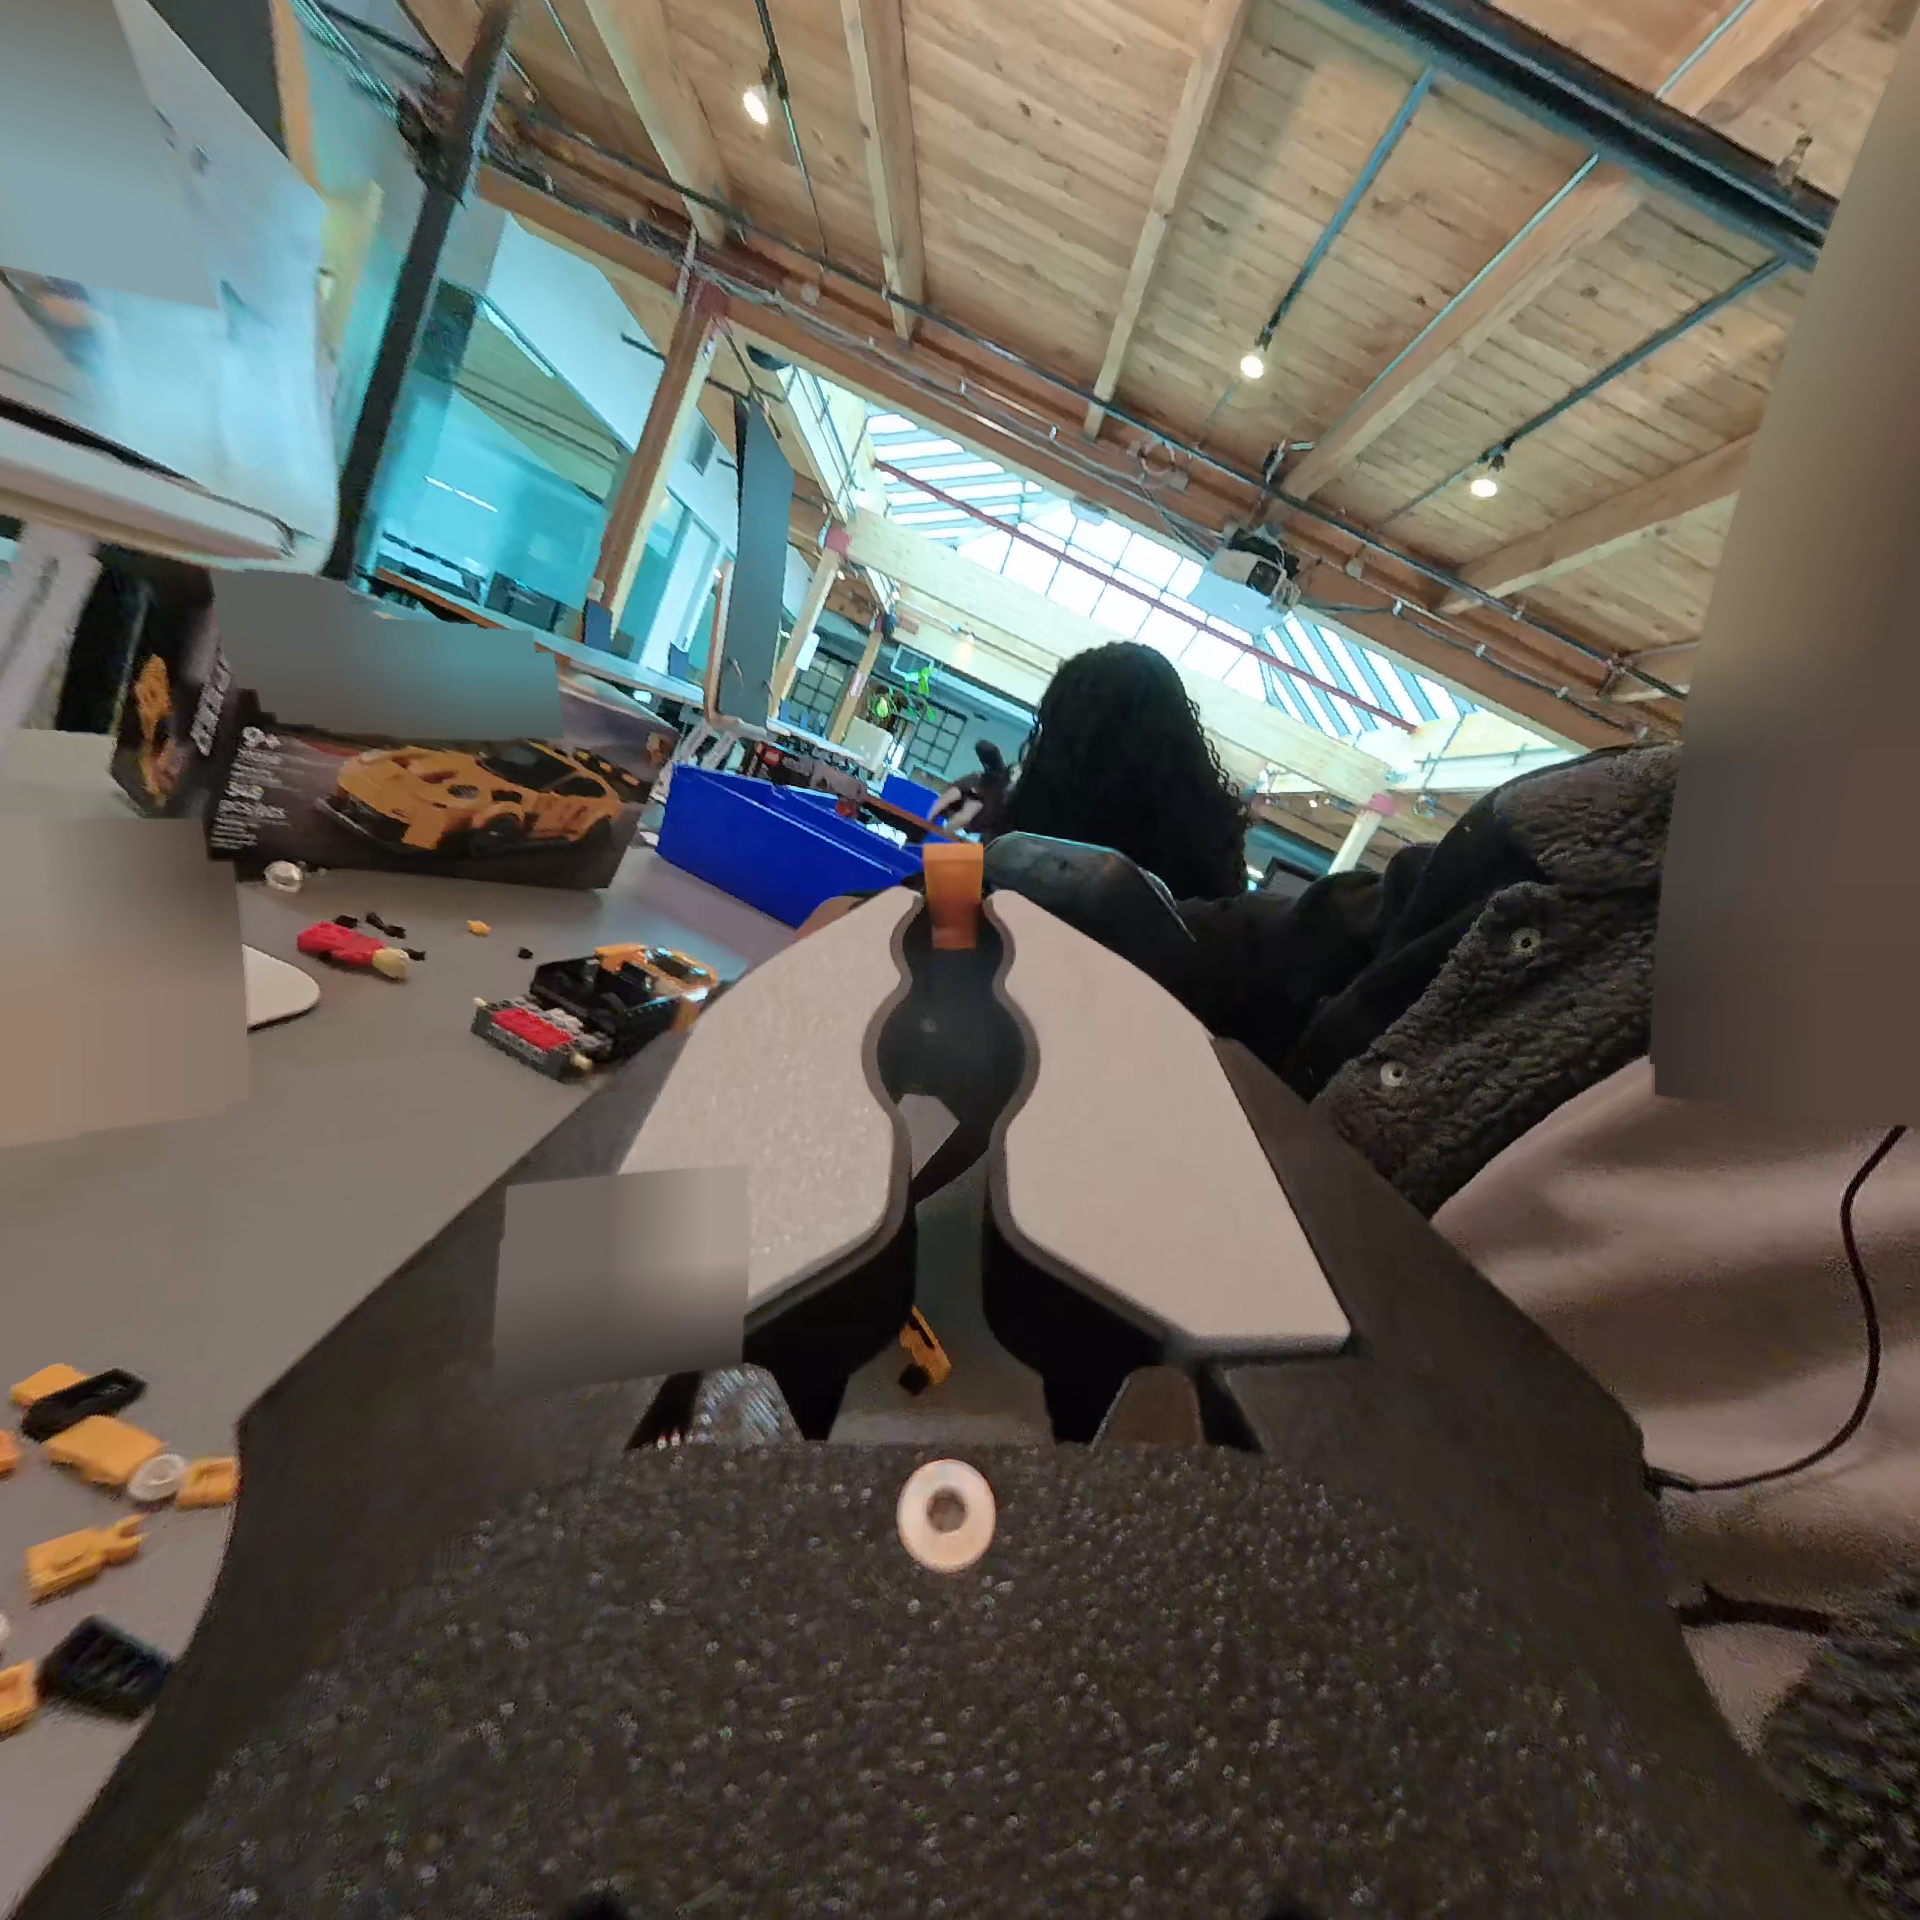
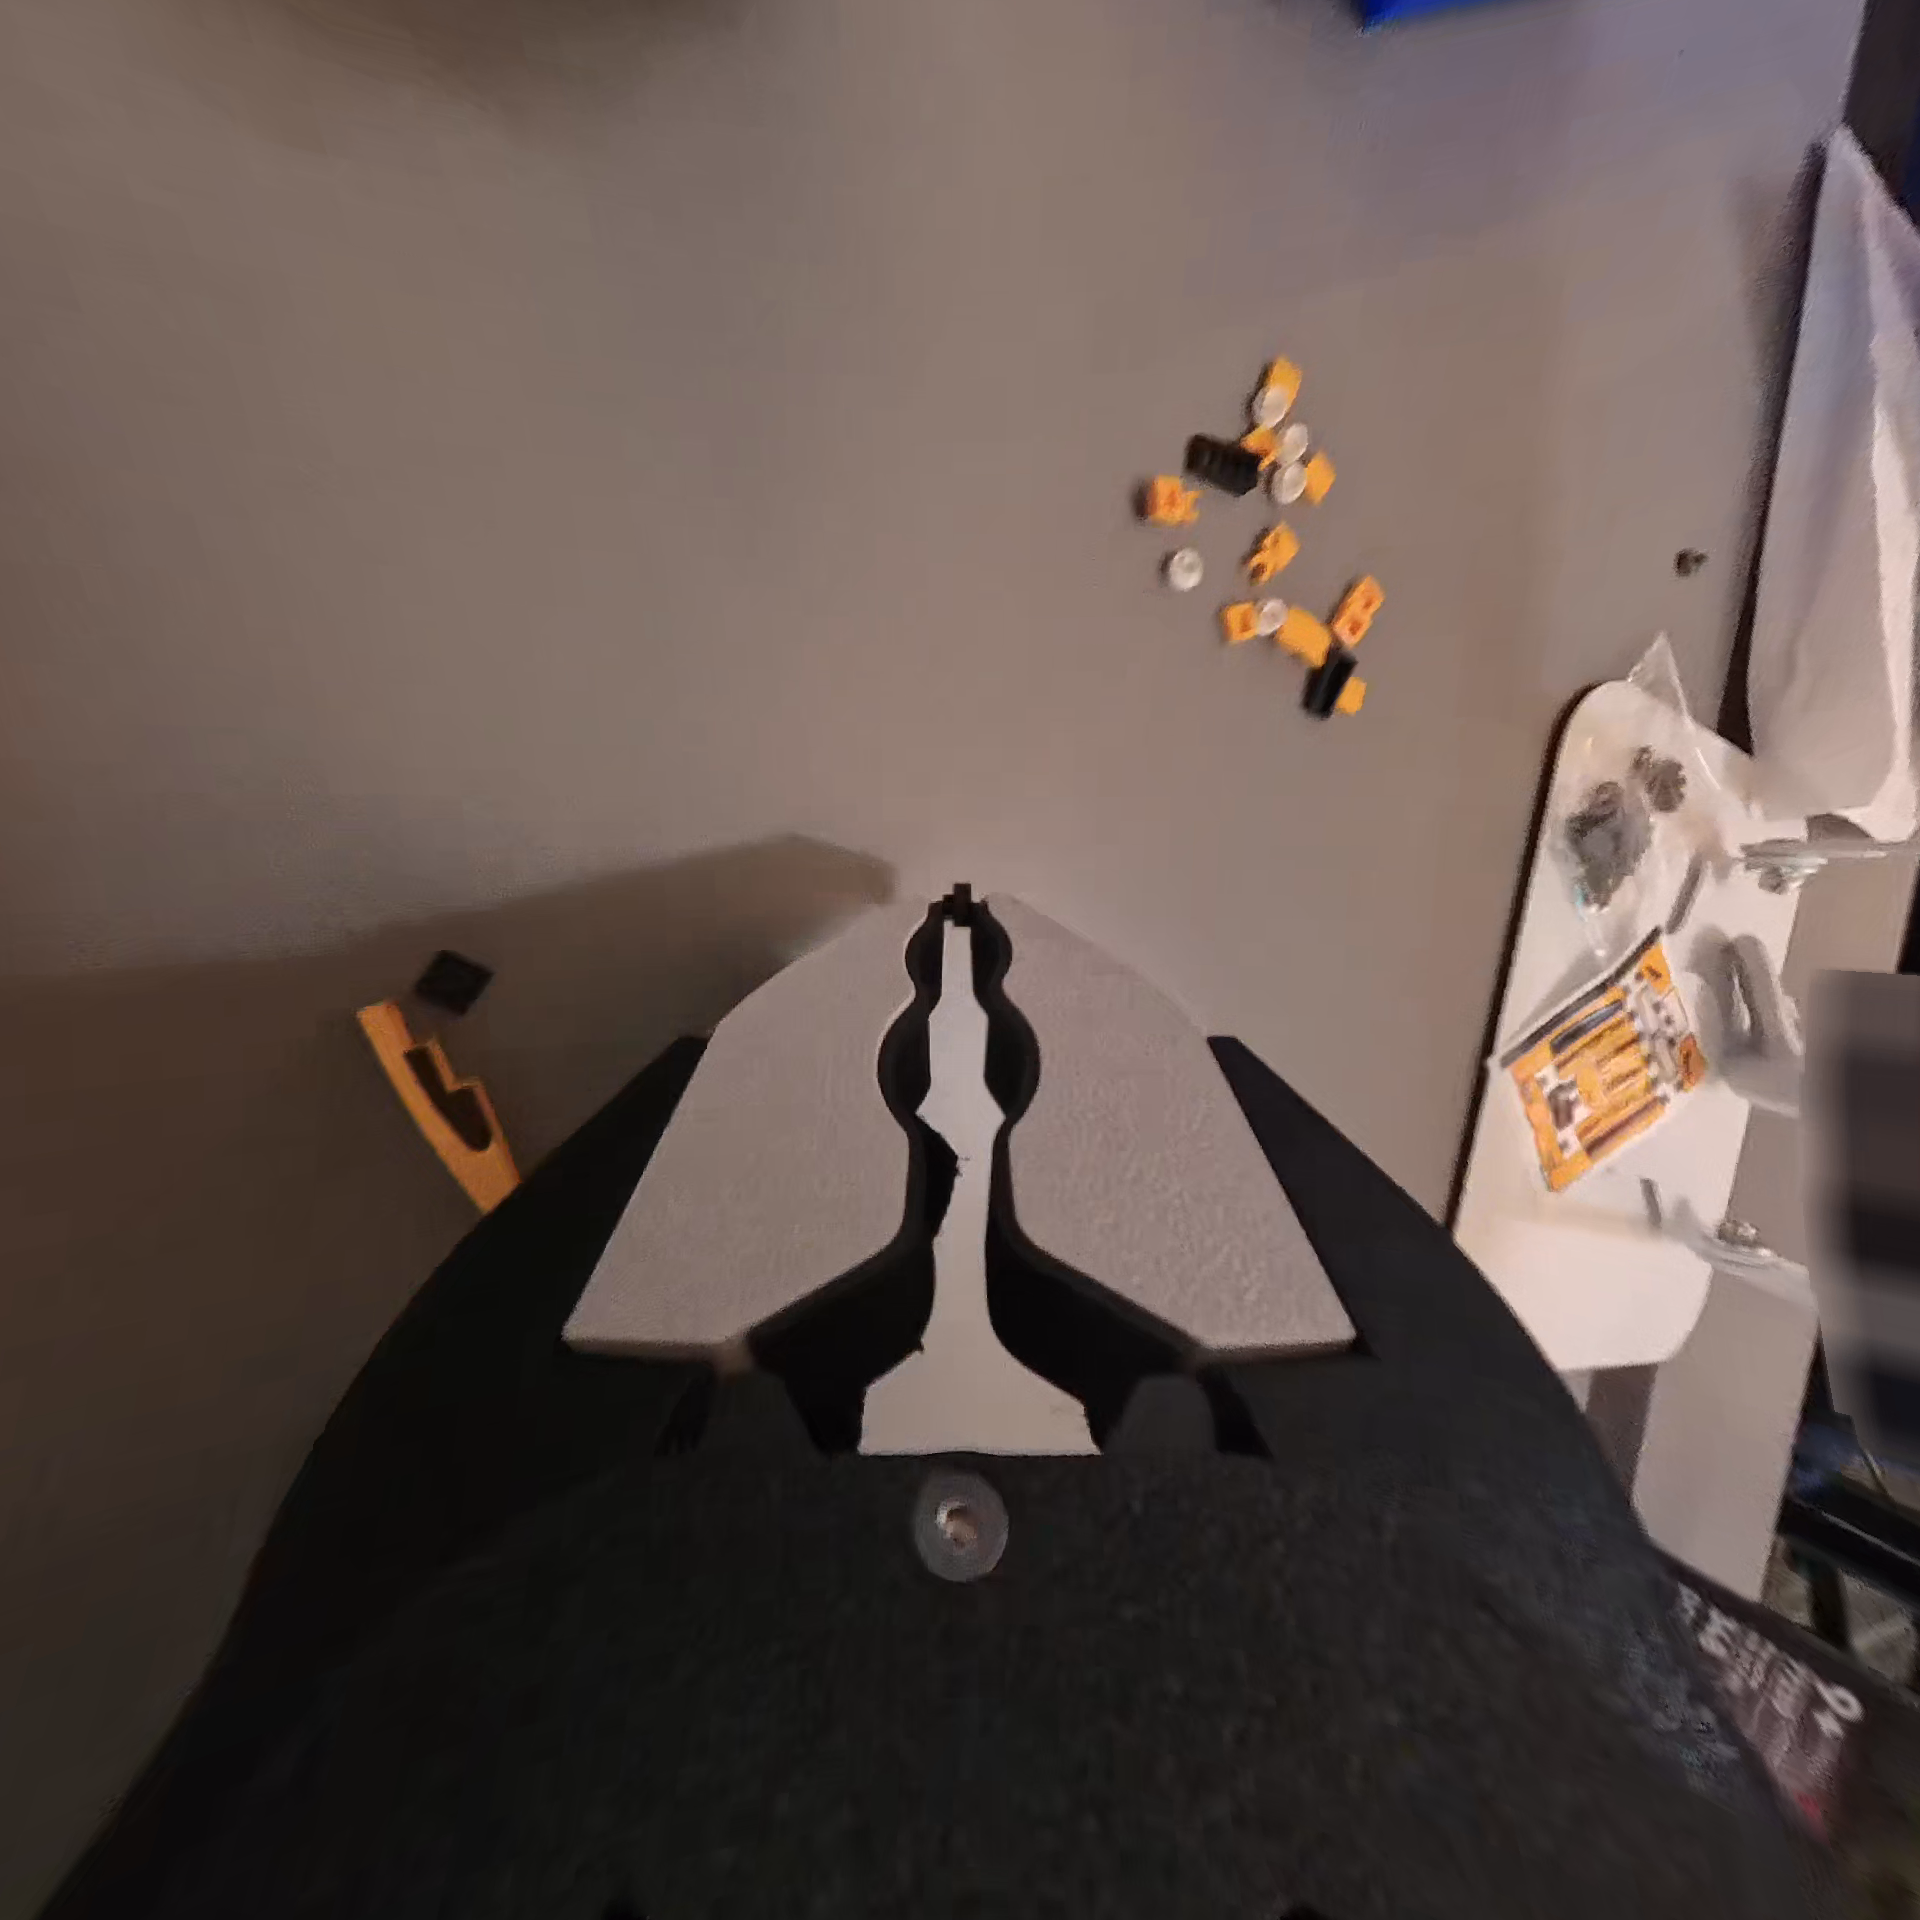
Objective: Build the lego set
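Note:
My left gripper point(image 1: 953, 904) is shut on a small orange lego piece point(image 1: 953, 888), held up in the air above the grey table point(image 1: 364, 1143). The part-built black, orange and red lego car point(image 1: 597, 1006) sits on the table to its left. My right gripper point(image 2: 961, 904) is shut on a tiny black lego piece point(image 2: 960, 898), pointing down over the table point(image 2: 623, 416). Loose orange, black and clear pieces point(image 2: 1273, 535) lie ahead to its right. A long orange piece point(image 2: 436, 1096) and a small black piece point(image 2: 452, 979) lie to its left.
The lego box point(image 1: 416, 800) and a blue bin point(image 1: 769, 831) stand at the table's back. Red and black bits point(image 1: 348, 940) and orange and black pieces point(image 1: 88, 1455) lie scattered. A white tray point(image 2: 1621, 1288) with bags and a sticker sheet point(image 2: 1600, 1081) is on the right. A person's dark jacket point(image 1: 1455, 987) is close. There is about 15 cm between the tips of the two grippers.

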`<action>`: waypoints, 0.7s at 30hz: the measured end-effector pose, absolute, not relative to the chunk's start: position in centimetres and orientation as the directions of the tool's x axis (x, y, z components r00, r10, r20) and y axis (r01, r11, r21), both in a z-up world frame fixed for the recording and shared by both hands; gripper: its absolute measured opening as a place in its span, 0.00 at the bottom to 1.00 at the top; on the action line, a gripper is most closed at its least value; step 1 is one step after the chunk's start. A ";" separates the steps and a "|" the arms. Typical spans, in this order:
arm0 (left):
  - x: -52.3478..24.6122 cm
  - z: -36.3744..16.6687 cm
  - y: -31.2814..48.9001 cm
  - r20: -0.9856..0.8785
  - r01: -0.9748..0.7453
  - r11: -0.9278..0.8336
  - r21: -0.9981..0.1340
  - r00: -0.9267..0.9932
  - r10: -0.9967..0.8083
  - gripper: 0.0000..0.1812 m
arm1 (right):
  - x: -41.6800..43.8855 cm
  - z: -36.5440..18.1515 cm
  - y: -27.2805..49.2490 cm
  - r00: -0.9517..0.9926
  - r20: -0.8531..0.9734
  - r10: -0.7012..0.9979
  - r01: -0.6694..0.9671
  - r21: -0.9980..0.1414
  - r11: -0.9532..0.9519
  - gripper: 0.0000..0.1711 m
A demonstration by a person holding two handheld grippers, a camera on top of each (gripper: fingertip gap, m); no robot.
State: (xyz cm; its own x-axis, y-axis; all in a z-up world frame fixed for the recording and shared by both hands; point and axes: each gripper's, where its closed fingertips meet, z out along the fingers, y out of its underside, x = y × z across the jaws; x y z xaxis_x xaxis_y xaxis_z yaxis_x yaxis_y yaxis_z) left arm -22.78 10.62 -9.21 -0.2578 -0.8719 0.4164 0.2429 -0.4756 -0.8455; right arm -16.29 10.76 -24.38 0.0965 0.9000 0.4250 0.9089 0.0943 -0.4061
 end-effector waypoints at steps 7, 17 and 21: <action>-21.6 -10.0 9.1 0.397 0.191 -0.449 -0.873 -0.258 -0.881 0.04 | -15.9 -25.8 8.8 0.067 0.383 0.921 0.933 -0.352 0.078 0.06; -21.9 -9.9 9.0 0.401 0.188 -0.459 -0.868 -0.277 -0.873 0.04 | -16.5 -25.8 6.8 0.118 0.233 0.965 0.898 -0.440 -0.004 0.09; -22.0 -9.8 9.0 0.401 0.190 -0.460 -0.867 -0.280 -0.872 0.04 | -16.5 -24.7 7.9 0.261 0.130 0.957 0.837 -0.524 -0.157 0.08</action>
